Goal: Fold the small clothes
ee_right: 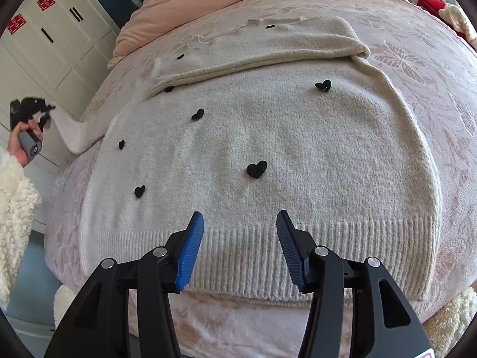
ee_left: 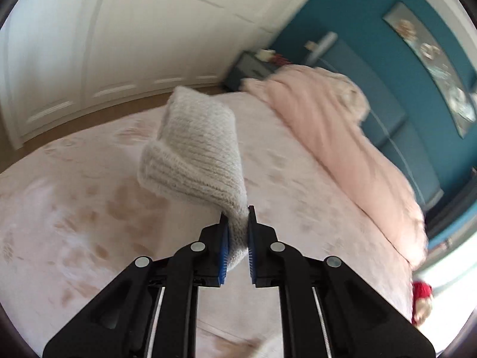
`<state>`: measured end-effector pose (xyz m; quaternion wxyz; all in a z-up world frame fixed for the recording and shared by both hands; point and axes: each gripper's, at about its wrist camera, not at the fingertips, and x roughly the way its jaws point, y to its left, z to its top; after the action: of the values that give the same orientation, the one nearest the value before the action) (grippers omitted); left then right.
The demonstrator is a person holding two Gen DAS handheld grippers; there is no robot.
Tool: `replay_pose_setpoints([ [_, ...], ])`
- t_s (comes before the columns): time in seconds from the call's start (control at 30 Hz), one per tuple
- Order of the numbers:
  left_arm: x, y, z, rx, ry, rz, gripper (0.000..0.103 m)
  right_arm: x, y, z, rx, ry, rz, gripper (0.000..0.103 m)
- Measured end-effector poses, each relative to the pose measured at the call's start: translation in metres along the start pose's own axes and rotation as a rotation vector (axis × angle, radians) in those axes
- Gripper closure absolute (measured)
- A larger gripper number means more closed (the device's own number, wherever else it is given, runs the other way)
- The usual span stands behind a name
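A cream knitted sweater point(ee_right: 283, 149) with small black hearts lies flat on the bed, ribbed hem toward me. Its right sleeve point(ee_right: 268, 47) is folded across the top. My right gripper point(ee_right: 240, 223) is open and empty, hovering just above the hem. My left gripper point(ee_left: 238, 223) is shut on the cuff of the left sleeve point(ee_left: 193, 149) and holds it lifted above the bed. In the right wrist view the left gripper point(ee_right: 44, 113) is at the far left, with the sleeve point(ee_right: 77, 134) stretched out from the sweater's body.
The bed has a pale pink patterned cover point(ee_right: 417, 59). A pink duvet point(ee_left: 328, 134) is bunched at the head of the bed. White wardrobe doors point(ee_left: 89, 44) stand to the left. A red and white plush toy point(ee_right: 447, 9) lies at the right edge.
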<state>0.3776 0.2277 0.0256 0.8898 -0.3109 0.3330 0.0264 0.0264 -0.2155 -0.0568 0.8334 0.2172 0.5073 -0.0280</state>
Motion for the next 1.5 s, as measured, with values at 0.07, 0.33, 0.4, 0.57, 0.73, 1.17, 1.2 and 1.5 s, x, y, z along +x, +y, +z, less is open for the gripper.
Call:
replay_pose_setpoints([
  [0.07,-0.008,-0.071,-0.039,0.095,0.064,-0.123,0.092,-0.005,-0.003,0.001,0.020,-0.015,0.011,0.052],
  [0.33,0.009,-0.172,-0.262,0.203,0.426,-0.221,0.028,-0.030,-0.048,0.002,0.083,-0.068,-0.025,0.048],
  [0.4,0.009,-0.145,-0.284,0.155,0.469,-0.183,0.028,-0.033,-0.059,0.014,0.085,-0.088,-0.023,0.048],
  [0.57,0.001,-0.060,-0.262,-0.019,0.440,-0.042,0.028,-0.013,-0.058,0.088,0.008,-0.140,0.031,0.038],
  [0.73,-0.013,0.013,-0.212,-0.153,0.356,0.036,0.028,0.059,-0.047,0.180,0.081,-0.109,0.098,0.038],
  [1.17,0.063,0.033,-0.169,-0.586,0.393,-0.083,0.046,0.118,0.035,0.258,0.002,-0.078,0.149,0.094],
  [1.2,0.067,0.033,-0.165,-0.615,0.377,-0.085,0.054,0.106,0.040,0.265,-0.003,-0.102,0.176,0.094],
  [1.5,0.086,0.013,-0.173,-0.485,0.384,0.003,0.096,0.085,-0.026,0.277,-0.010,-0.203,0.008,0.095],
])
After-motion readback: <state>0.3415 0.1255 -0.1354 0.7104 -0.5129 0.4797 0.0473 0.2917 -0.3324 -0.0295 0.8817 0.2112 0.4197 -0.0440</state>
